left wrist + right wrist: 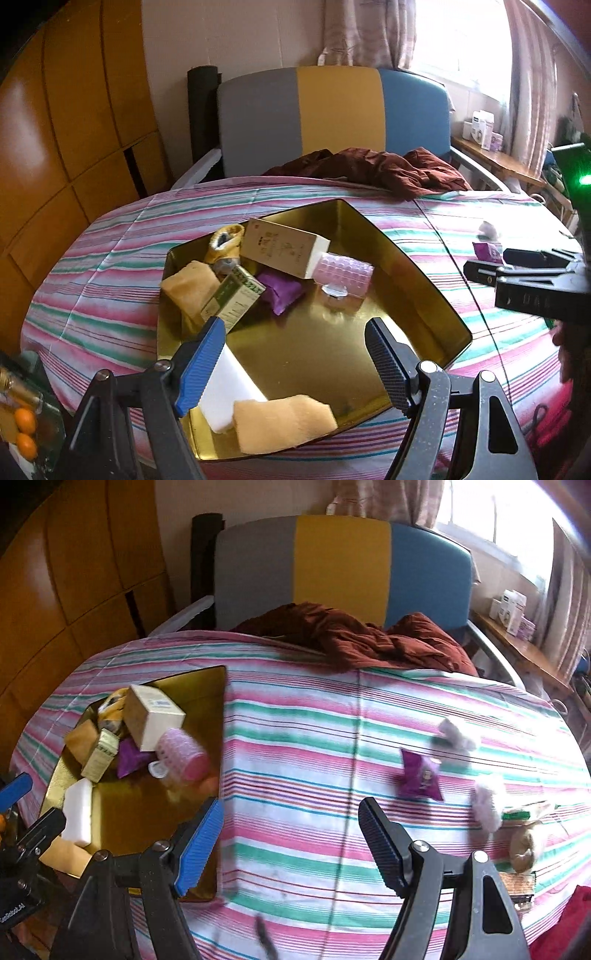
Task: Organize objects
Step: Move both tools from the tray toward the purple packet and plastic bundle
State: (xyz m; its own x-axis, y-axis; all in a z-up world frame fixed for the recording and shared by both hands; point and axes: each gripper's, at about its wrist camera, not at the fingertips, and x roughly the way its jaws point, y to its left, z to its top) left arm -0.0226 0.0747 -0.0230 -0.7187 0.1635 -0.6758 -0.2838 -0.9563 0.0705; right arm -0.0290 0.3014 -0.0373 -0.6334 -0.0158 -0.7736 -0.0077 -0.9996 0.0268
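loose stuff first: right gripper (290,843) is wide open, holding nothing, so aim between its fingers, then past their right tips at the purple packet (421,777). left gripper (295,363), open and empty too, hovers over the gold tray (424,295).

The tray (218,716) lies left on the bed (314,760), boxes (151,716) in it, a pouch (421,775) to its right.
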